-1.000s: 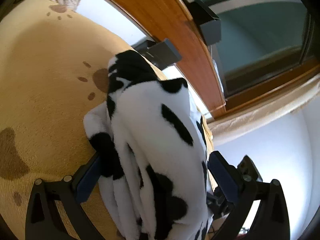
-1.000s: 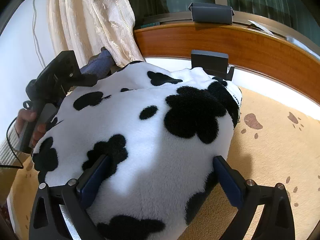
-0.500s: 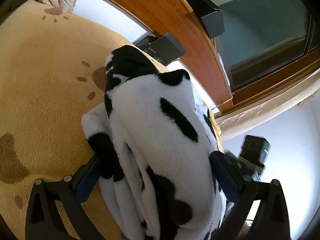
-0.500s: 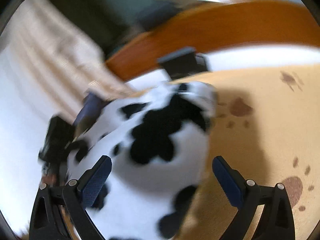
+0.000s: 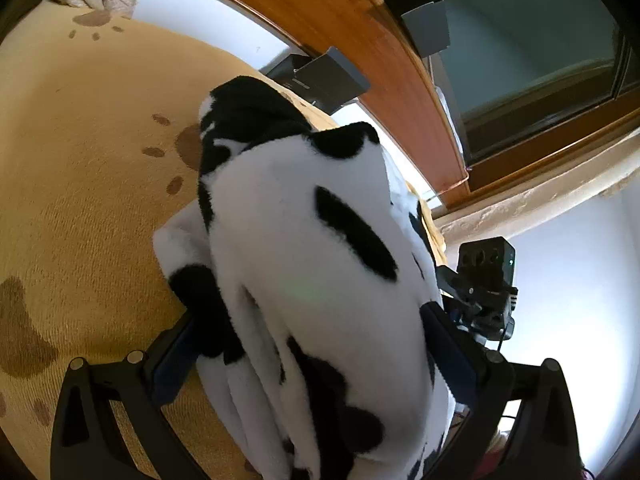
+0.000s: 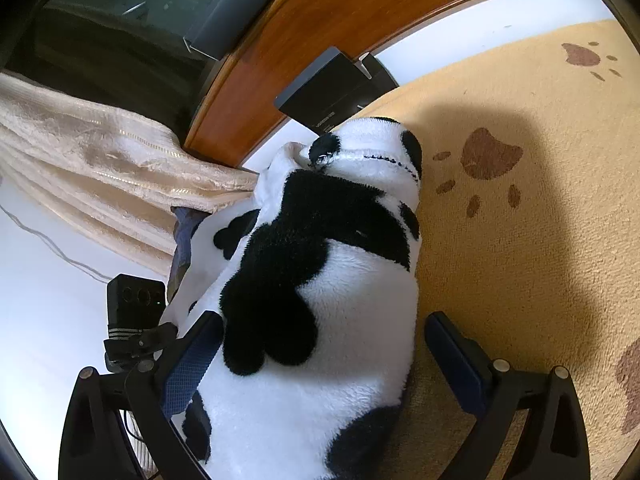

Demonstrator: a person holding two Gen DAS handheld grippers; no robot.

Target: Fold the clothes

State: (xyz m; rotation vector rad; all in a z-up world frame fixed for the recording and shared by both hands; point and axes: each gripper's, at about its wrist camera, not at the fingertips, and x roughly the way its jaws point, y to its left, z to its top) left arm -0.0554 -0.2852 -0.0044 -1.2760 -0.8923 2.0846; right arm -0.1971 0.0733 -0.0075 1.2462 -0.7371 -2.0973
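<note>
A folded black-and-white cow-print fleece garment (image 5: 312, 260) lies bunched on a tan paw-print blanket (image 5: 88, 160). My left gripper (image 5: 312, 352) stands open and wide, and the thick bundle fills the gap between its blue pads. In the right wrist view the same garment (image 6: 340, 300) sits between the fingers of my right gripper (image 6: 324, 356), which is open. Its left pad (image 6: 192, 364) touches the fleece and its right pad (image 6: 452, 352) stands apart over the blanket (image 6: 520, 260). Each view shows the other gripper's body at the garment's far side.
A black box (image 5: 320, 80) leans against the white wall just beyond the garment, under a curved wooden window frame (image 5: 360, 40). A cream curtain (image 6: 100, 160) hangs at the left. The blanket stretches bare to the right in the right wrist view.
My right gripper has swung and tilted, so the garment now reaches only its left pad. The left gripper has hardly moved; the right gripper's body has come into its view.
</note>
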